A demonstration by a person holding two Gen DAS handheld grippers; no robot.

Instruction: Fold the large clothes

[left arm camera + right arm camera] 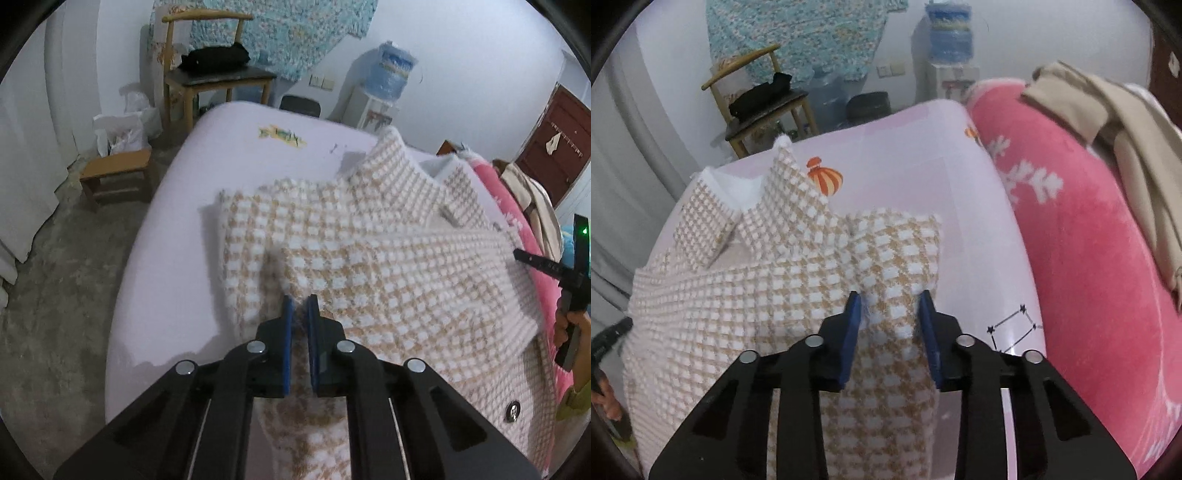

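Left wrist — one checked coat [369, 266]

The big coat [798, 280] has little tan and white checks. The bed sheet [916, 155] is pale pink with an orange striped balloon [825, 179]. At right lies a bright pink blanket [1082, 266] with white leaves. Each black claw [300, 304] has blue pads.

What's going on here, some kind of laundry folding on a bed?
Yes. A person with a handheld gripper in each hand is folding a tan-and-white checked coat spread on a bed. The left gripper is shut on a fold of the fabric. The right gripper has a thicker bunch of it between its fingers.
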